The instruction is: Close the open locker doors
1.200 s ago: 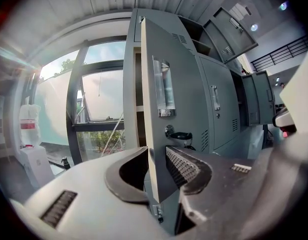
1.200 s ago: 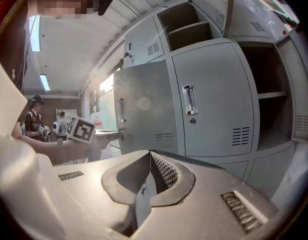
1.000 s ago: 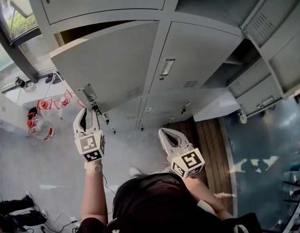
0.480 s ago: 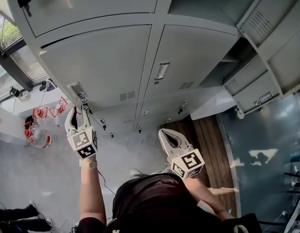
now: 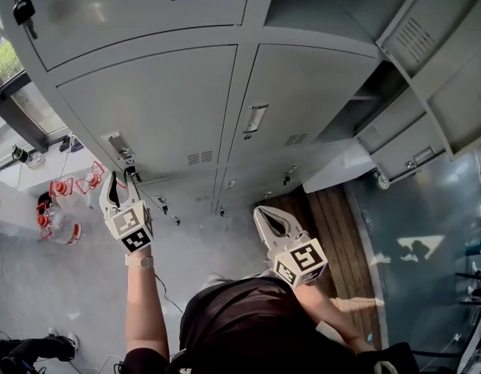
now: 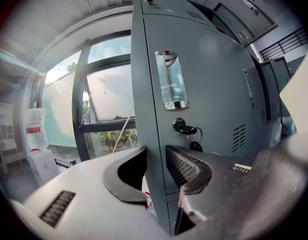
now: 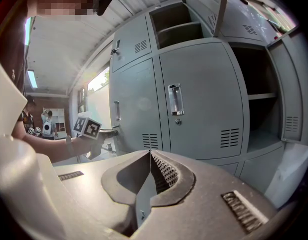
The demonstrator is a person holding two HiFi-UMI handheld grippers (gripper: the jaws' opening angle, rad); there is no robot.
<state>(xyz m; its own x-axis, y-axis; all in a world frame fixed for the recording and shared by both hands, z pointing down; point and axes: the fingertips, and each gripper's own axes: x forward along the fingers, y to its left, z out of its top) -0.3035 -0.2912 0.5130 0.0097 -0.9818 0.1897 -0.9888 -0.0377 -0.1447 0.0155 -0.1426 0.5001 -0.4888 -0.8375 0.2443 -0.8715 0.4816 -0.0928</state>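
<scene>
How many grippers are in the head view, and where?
2. The left gripper, jaws opening around the locker edge, lower left; the right gripper, shut and empty, low at centre. None hidden.

Black shirt (image 5: 248,322), white tools (image 5: 118,179) (image 5: 265,213), checkered marker cubes (image 5: 132,229) (image 5: 302,262)

Counted two grippers: left gripper (image 5: 120,179), right gripper (image 5: 260,212). Each carried one marker cube, left cube (image 5: 132,228), right cube (image 5: 302,262). Two closed middle-row doors sat side by side, left door (image 5: 146,107), right door (image 5: 310,84), with one handle each. One key bunch (image 6: 186,130) hung in a lock. Several open doors (image 5: 427,33) stood at right; exact count unclear.
</scene>
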